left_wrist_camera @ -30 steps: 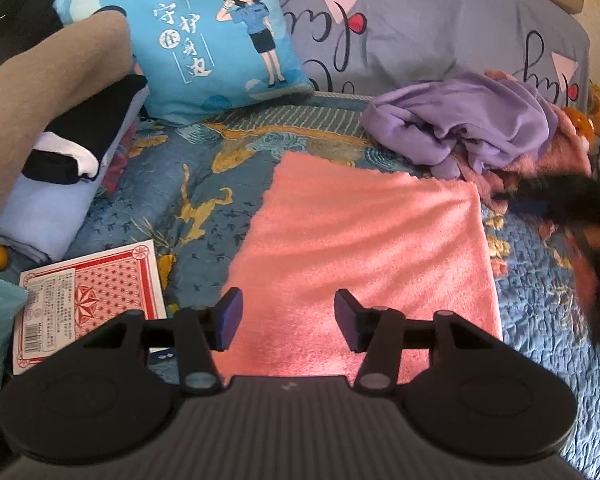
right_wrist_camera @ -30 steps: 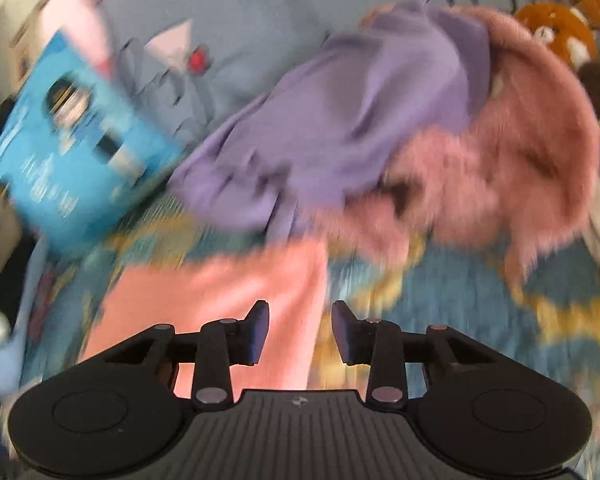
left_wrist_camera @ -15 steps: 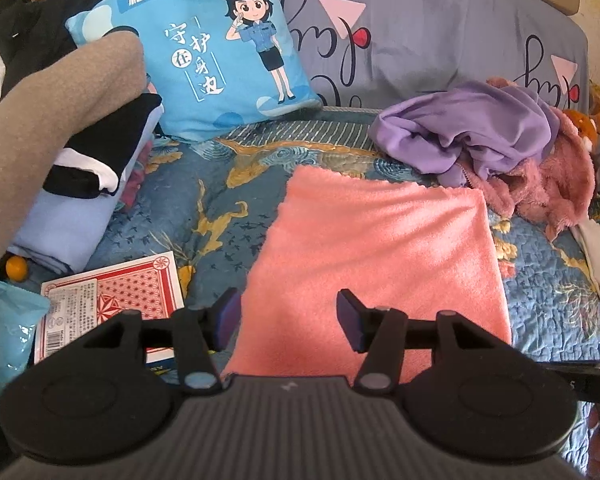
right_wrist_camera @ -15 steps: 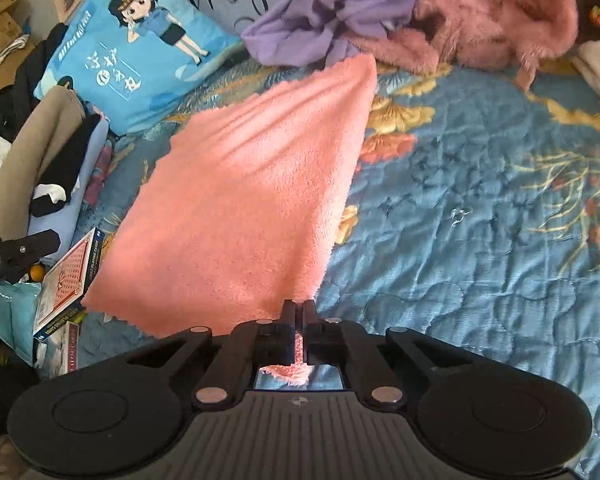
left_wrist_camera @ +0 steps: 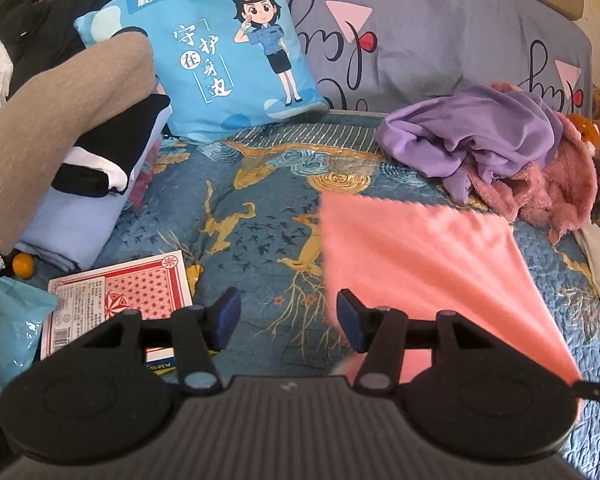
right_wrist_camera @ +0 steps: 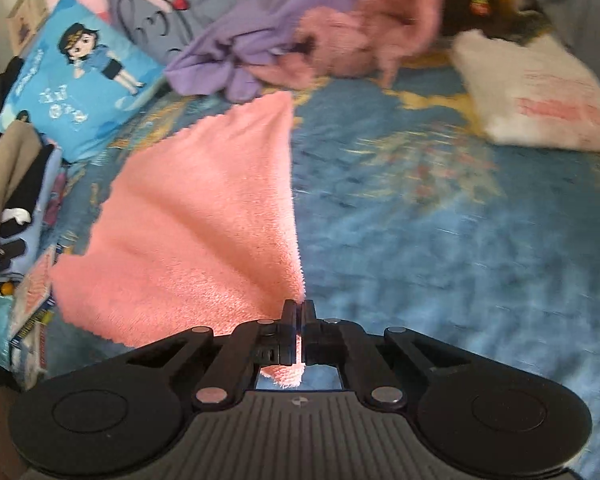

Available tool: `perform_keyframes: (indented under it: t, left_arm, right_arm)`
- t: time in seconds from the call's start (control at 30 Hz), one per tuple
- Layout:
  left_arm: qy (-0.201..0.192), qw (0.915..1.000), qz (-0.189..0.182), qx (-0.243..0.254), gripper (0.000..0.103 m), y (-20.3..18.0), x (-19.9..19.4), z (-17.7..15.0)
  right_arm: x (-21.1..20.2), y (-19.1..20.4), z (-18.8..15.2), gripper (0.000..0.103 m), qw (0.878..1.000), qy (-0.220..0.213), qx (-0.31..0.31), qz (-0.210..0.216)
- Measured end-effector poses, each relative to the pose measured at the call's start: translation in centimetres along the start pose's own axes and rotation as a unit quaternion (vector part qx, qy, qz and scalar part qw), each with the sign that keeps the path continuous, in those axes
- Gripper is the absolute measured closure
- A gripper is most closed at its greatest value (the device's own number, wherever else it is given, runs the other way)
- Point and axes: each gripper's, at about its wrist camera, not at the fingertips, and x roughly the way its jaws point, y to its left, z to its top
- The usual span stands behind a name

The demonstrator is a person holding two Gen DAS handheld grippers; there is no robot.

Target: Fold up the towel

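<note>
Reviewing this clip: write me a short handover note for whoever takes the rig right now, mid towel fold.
Right gripper: shut on the near right corner of the pink towel, lifting it off the blue quilt.
Left gripper: open, empty, hovering over the quilt just left of the towel's edge.
Done: one corner grasped and raised. The far edge lies near the purple garment.
Left: no fold made yet. Probably grasp the other near corner, carry both to the far edge.

"守护在身边" on blue pillow (left_wrist_camera: 236, 60)
</note>
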Motion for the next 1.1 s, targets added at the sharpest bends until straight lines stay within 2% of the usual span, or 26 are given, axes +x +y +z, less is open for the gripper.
perform_keyframes:
  t: [0.2, 0.3, 0.4, 0.47, 0.5, 0.63, 0.77, 0.9, 1.0, 1.03, 1.07, 1.1]
  left_arm:
    - [0.002, 1.0000, -0.002, -0.005, 0.045, 0.2, -0.1, 0.0]
    - [0.002, 1.0000, -0.004, -0.002, 0.045, 0.0, 0.0, 0.0]
    - [0.003, 1.0000, -0.005, 0.001, 0.043, -0.3, 0.1, -0.1]
    - [0.004, 1.0000, -0.004, 0.003, 0.043, -0.5, 0.2, -0.1]
    - [0.005, 1.0000, -0.005, 0.004, 0.043, -0.6, 0.3, -0.1]
    - [0.009, 0.9999, -0.006, 0.007, 0.043, -0.8, 0.6, -0.2]
    - [0.012, 0.9998, -0.002, 0.013, 0.043, -1.1, 0.9, -0.2]
    - [0.018, 0.9997, 0.002, 0.015, 0.043, -1.3, 1.4, -0.1]
    - [0.023, 0.9996, 0.002, 0.016, 0.043, -1.4, 1.8, 0.0]
    - [0.024, 0.9996, 0.001, 0.017, 0.043, -1.5, 1.9, 0.0]
    - [0.024, 0.9996, 0.000, 0.018, 0.043, -1.5, 2.0, 0.0]
    - [0.024, 0.9995, 0.000, 0.019, 0.043, -1.6, 2.0, 0.0]
  right_arm:
    - [-1.9, -3.4, -1.9, 0.101, 0.999, 0.010, 0.007, -0.042]
    - [-1.9, -3.7, -2.4, 0.099, 0.999, 0.018, 0.003, -0.037]
    - [-2.5, -2.9, -1.1, 0.088, 0.998, -0.024, -0.022, -0.055]
    - [-2.6, -2.5, 0.7, 0.075, 0.996, -0.057, -0.039, -0.060]
    - [-2.3, -2.2, 1.7, 0.074, 0.995, -0.068, -0.045, -0.059]
    - [1.1, -1.0, 7.1, 0.074, 0.992, -0.092, -0.070, -0.041]
    - [5.4, -0.2, 11.7, 0.074, 0.993, -0.091, -0.068, -0.021]
    - [8.8, -0.4, 14.7, 0.074, 0.996, -0.072, -0.040, -0.016]
    - [10.7, -0.6, 15.8, 0.074, 0.999, -0.039, -0.026, -0.007]
    - [11.2, -0.7, 16.1, 0.082, 0.999, -0.028, -0.021, -0.002]
    - [11.6, -0.8, 16.3, 0.101, 1.000, -0.018, -0.019, 0.003]
    - [11.8, -0.8, 16.3, 0.100, 1.000, -0.012, -0.019, 0.005]
